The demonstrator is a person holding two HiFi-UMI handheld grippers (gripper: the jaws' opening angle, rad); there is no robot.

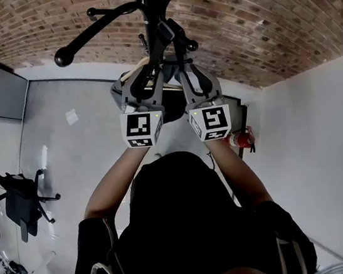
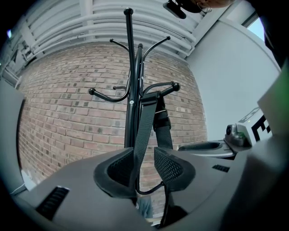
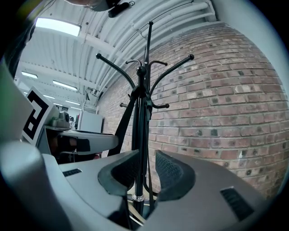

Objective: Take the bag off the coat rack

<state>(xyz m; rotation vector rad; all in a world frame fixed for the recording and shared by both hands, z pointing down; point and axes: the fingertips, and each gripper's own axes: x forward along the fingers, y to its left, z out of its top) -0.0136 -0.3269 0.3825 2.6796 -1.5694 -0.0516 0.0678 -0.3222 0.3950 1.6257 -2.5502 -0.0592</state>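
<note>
Black webbing: the bag strap [image 2: 145, 131] on the coat rack [image 2: 130, 67], inside the left gripper [image 2: 145, 169].

Hangs from a ball-tipped hook [image 2: 165, 89] just beside the black pole [image 2: 131, 122] and drops straight between the left jaws. Jaws narrowly apart, the webbing close to the left pad with a gap on the other side, not pinched. Bag body hidden below the jaws. Right gripper [image 3: 143, 173] level with the left one, jaws at a similar narrow gap and holding nothing, with the rack's pole seen through the opening, farther off. From the head view, both grippers raised side by side under the spreading hooks. Red-brown brick wall [image 2: 67, 122] behind, plain white wall [image 2: 235, 76] to the right.
</note>
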